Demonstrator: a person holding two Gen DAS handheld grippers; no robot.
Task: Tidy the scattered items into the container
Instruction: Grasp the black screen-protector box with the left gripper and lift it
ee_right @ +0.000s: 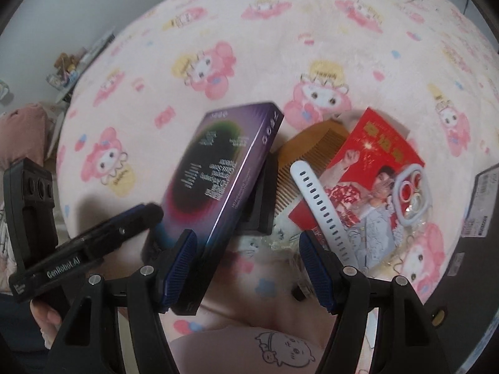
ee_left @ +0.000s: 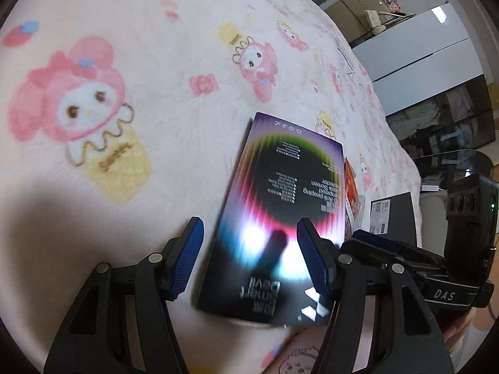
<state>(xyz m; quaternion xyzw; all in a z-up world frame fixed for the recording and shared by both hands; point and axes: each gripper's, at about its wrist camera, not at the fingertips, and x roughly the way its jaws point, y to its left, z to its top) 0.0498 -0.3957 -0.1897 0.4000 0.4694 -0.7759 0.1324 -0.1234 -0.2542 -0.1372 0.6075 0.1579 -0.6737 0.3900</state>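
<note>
Now, box: a purple and black box (ee_left: 274,205) is tipped up on the bed. It looks blurry.
Left claw: the left claw (ee_left: 249,222) is spread wide. The low end of the box sits between its two blue fingers (ee_left: 187,261). I cannot tell if they touch the box.
Right claw: the right claw (ee_right: 248,235) is spread wide too and grips nothing. Its left finger is right at the long edge of the box. Its other finger is just by the strap.
Under the box: a small black block (ee_right: 260,199) peeks out from below the high side of the box.
Comb: a brown comb (ee_right: 299,155) lies just right of the box.
Strap: a white strap (ee_right: 321,212) with little holes lies across the comb and the card.
Card: a red card (ee_right: 374,162) with a person on it lies flat by the comb.
Ring: a pale blue ring (ee_right: 411,193) in clear wrap sits on the card.
Blanket: a pink blanket (ee_left: 156,15) with bunny pictures covers the bed under all the things.
Far right: a dark thing with a white sticker (ee_right: 480,205) is at the edge of the bed.
</note>
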